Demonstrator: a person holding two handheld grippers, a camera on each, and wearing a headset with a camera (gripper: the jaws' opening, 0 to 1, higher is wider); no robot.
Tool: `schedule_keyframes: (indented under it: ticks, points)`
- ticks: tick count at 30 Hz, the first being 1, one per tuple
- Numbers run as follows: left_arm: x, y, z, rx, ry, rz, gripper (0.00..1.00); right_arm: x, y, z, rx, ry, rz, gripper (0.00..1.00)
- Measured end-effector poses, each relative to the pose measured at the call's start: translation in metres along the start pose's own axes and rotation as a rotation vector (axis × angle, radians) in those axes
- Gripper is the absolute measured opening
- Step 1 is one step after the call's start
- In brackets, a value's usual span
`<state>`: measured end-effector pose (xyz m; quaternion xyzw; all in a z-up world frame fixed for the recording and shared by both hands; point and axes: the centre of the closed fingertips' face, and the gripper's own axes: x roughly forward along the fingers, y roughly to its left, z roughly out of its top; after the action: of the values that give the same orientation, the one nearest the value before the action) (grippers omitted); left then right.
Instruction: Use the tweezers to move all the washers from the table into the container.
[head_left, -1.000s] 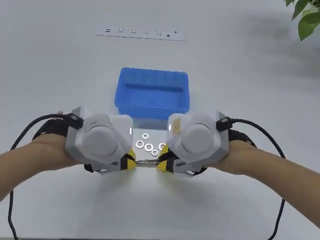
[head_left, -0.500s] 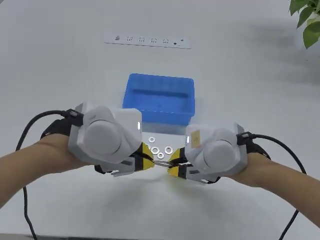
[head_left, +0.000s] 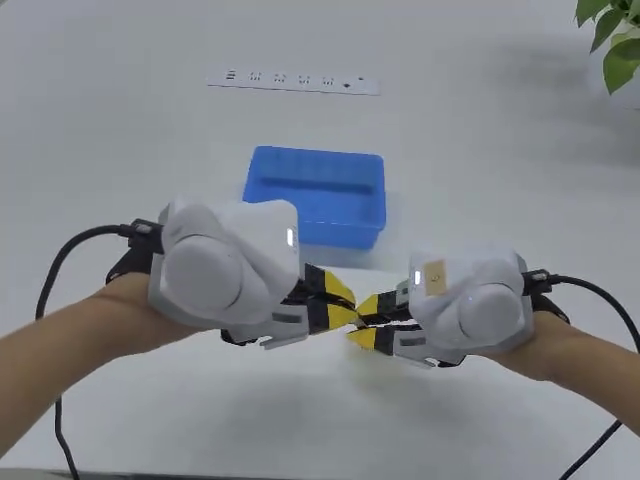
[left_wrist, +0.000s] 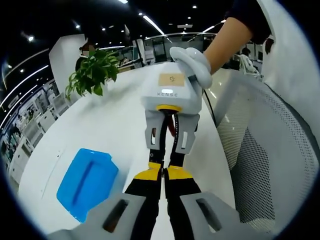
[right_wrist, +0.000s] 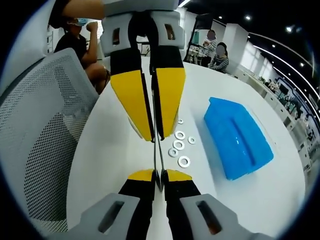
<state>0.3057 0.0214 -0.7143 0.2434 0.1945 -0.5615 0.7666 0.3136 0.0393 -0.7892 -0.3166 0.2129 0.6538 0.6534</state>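
Head view: two tools meet tip to tip in front of the person, above the white surface (head_left: 480, 150). Left tool (head_left: 338, 303) comes in from the left, right tool (head_left: 365, 320) from the right and sits a little lower. Their yellow-padded jaw ends are touching or nearly so. Cables trail back from both along the forearms.

Tweezers (right_wrist: 159, 157) – a thin metal strip seen edge-on in the right gripper view, running straight from the right tool's jaws up into the left tool's jaws. Right tool: jaws closed, pinching one end of the tweezers. Left tool: jaws also drawn together on the other end, with only the thin strip between the pads. The left gripper view agrees – its own yellow tips are pressed together, with the right tool facing it head-on. The tweezers are off the surface, carried between the two tools.

Washers (right_wrist: 178, 146) – about six small silver rings in a loose cluster, lying flat on the surface. They lie between the tools and the container, none of them inside it. In the head view the tools cover them.

Container (head_left: 315, 195) – blue, rectangular, open-topped, sitting on the surface just beyond the tools. Inside looks bare as far as I can see.

Further off: a white power strip (head_left: 295, 80) lies at the far side, well apart from the container. Green plant leaves (head_left: 612, 40) show at the far right corner. A grey mesh chair (right_wrist: 45, 135) stands at the surface's near edge.
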Motion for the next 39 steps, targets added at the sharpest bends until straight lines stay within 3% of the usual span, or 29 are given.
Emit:
schedule_keyframes:
  ticks: [4, 7, 12, 21, 32, 36, 39]
  points:
    - [-0.002, -0.002, 0.011, 0.001, -0.062, -0.004, 0.06, 0.003, 0.005, 0.010, 0.055, -0.067, 0.005, 0.08]
    - [-0.003, -0.004, 0.012, -0.004, -0.067, -0.008, 0.06, 0.007, 0.008, 0.017, 0.055, -0.081, 0.009, 0.08]
    - [-0.006, -0.009, 0.006, -0.001, -0.060, -0.016, 0.06, 0.012, 0.014, 0.017, 0.038, -0.072, 0.039, 0.08]
    - [-0.016, -0.014, 0.001, -0.024, -0.076, -0.008, 0.05, 0.012, 0.019, 0.022, 0.018, -0.083, 0.047, 0.09]
    - [-0.031, -0.007, 0.003, -0.033, -0.102, 0.030, 0.05, 0.011, 0.012, 0.033, 0.070, -0.116, 0.002, 0.12]
    - [-0.036, -0.005, 0.007, -0.038, -0.134, 0.035, 0.05, 0.012, 0.008, 0.025, 0.055, -0.082, -0.021, 0.15]
    - [-0.037, -0.004, 0.007, -0.036, -0.130, 0.042, 0.05, 0.011, 0.007, 0.023, 0.061, -0.083, -0.022, 0.19]
